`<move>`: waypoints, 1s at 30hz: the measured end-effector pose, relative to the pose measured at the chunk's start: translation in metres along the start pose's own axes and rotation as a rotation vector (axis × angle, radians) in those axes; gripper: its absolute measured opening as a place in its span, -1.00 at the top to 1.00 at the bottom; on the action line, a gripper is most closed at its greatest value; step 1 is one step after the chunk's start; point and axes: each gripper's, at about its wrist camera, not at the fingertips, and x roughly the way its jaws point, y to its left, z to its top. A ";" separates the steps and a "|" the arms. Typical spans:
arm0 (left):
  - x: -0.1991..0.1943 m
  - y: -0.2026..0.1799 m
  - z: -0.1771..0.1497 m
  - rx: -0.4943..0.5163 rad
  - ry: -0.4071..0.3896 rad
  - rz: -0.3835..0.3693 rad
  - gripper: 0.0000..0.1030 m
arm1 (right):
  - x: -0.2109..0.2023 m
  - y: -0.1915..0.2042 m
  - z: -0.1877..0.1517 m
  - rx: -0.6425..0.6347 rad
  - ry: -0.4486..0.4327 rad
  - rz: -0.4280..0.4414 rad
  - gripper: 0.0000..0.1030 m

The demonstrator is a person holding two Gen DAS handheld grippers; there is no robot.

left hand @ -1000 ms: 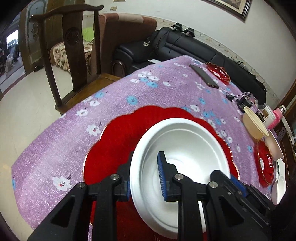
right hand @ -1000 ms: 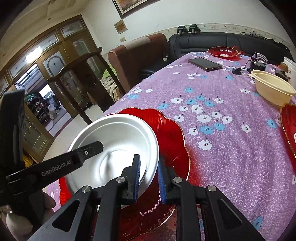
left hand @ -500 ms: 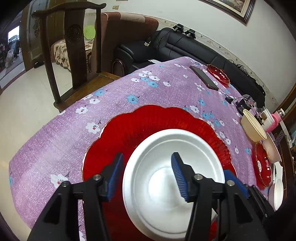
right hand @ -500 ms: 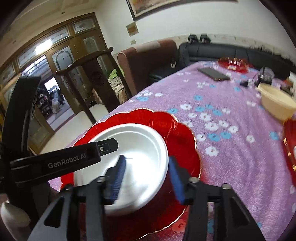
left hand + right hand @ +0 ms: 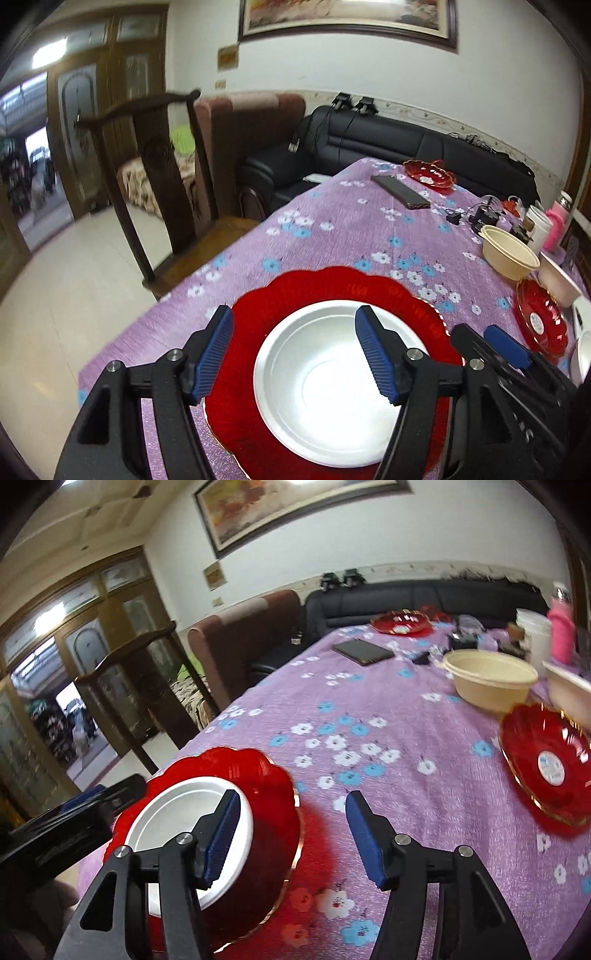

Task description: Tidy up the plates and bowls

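Left gripper [image 5: 293, 349] spread and opening further, blue-padded fingers [image 5: 376, 354] poised above the white bowl [image 5: 332, 387] without touching it, one to each side of the near rim, nothing pinched. Sitting directly beneath those fingers, the bowl rests inside the large red scalloped plate [image 5: 258, 321], which lies on the purple floral worktop [image 5: 351, 236] near its close corner. Right gripper [image 5: 291, 834] likewise spread and widening, empty; its left finger [image 5: 221, 834] overlapping the bowl's [image 5: 173, 812] right rim in view, its right finger over bare cloth beside the plate [image 5: 273, 794]; contact with the rim impossible to tell. Just left of the right gripper, seen blurred, the black body of the left gripper. Farther out ahead and to the right of both: a smaller red dish [image 5: 546, 760] with a white sticker, a cream bowl [image 5: 491, 679] beyond it, a pale bowl at the edge. Farther still along the worktop, a dark phone [image 5: 364, 651] lying flat, and another red dish [image 5: 402, 622] at the far end. Off the worktop to the left, a dark wooden chair [image 5: 159, 166]; behind, a black sofa [image 5: 388, 147].
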 end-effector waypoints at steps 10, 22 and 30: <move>-0.027 -0.013 0.001 0.075 -0.045 -0.014 -0.32 | 0.002 -0.011 -0.004 0.028 0.020 -0.053 -0.25; -0.049 -0.010 -0.004 0.112 -0.075 -0.011 -0.46 | -0.045 -0.045 -0.003 0.087 -0.040 -0.145 -0.27; -0.046 -0.024 -0.011 0.150 -0.059 -0.039 -0.46 | -0.114 -0.115 0.000 0.175 -0.104 -0.262 -0.29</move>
